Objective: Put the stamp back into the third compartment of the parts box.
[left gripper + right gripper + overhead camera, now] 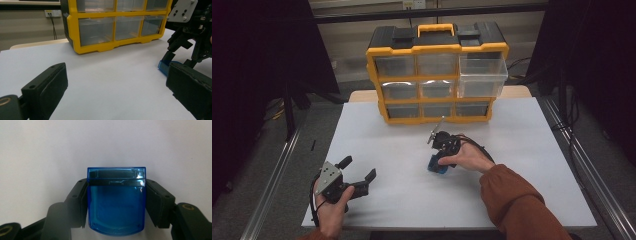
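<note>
A small blue translucent plastic box (pixel 116 212) lies on the white tabletop (pixel 522 170) and sits between my right gripper's (pixel 116 195) two black pads, which press on its left and right sides. In the high view the blue box (pixel 436 167) is near the table's middle, under the right gripper (pixel 439 159), which points down at it. My left gripper (pixel 358 167) rests near the front left of the table, open, with nothing between its fingers. In the left gripper view the open left gripper (pixel 117 92) looks across bare table toward the blue box (pixel 163 66) and the right gripper (pixel 190 47).
A yellow and black drawer cabinet (pixel 437 50) with several clear drawers stands at the table's far edge. Its top right drawer (pixel 482 75) is pulled out toward me. Dark stands and metal rails flank the table on both sides.
</note>
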Motion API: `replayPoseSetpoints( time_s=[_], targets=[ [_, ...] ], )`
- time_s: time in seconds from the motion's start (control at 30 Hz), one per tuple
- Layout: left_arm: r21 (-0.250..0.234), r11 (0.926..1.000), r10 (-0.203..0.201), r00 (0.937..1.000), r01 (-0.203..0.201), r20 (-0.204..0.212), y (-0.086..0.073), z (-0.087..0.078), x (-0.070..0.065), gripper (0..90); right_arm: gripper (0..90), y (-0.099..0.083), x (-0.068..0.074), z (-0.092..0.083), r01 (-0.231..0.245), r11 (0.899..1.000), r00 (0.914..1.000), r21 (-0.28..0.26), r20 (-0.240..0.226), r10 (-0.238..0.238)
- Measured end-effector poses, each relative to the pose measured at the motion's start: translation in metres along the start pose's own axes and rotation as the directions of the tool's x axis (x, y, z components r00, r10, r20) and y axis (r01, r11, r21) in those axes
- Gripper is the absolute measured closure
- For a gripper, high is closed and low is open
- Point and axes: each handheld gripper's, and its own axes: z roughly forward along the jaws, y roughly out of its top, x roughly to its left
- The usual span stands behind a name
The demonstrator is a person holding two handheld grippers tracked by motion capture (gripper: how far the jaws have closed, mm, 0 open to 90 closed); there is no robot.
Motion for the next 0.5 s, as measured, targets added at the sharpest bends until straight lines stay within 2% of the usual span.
replayPoseSetpoints(
  time_s=[0.17, 0.33, 0.5],
  targets=[
    [0.003, 1.0, 0.007, 1.0, -0.007, 0.001, 0.0, 0.0, 0.0, 4.0, 41.4, 0.0, -0.001, -0.005, -0.004, 1.0, 1.0, -0.015, -0.006, 0.004],
    [0.003, 0.9999, 0.011, 0.9999, -0.011, -0.001, 0.0, 0.0, 0.0, 4.0, 41.4, -0.003, -0.003, -0.012, -0.006, 0.998, 1.0, -0.06, -0.003, 0.006],
    [-0.007, 0.9998, 0.02, 0.9998, -0.021, -0.001, 0.001, -0.001, -0.001, 4.0, 41.4, -0.004, -0.003, -0.02, -0.016, 0.998, 0.9999, -0.065, -0.005, 0.016]
  ],
)
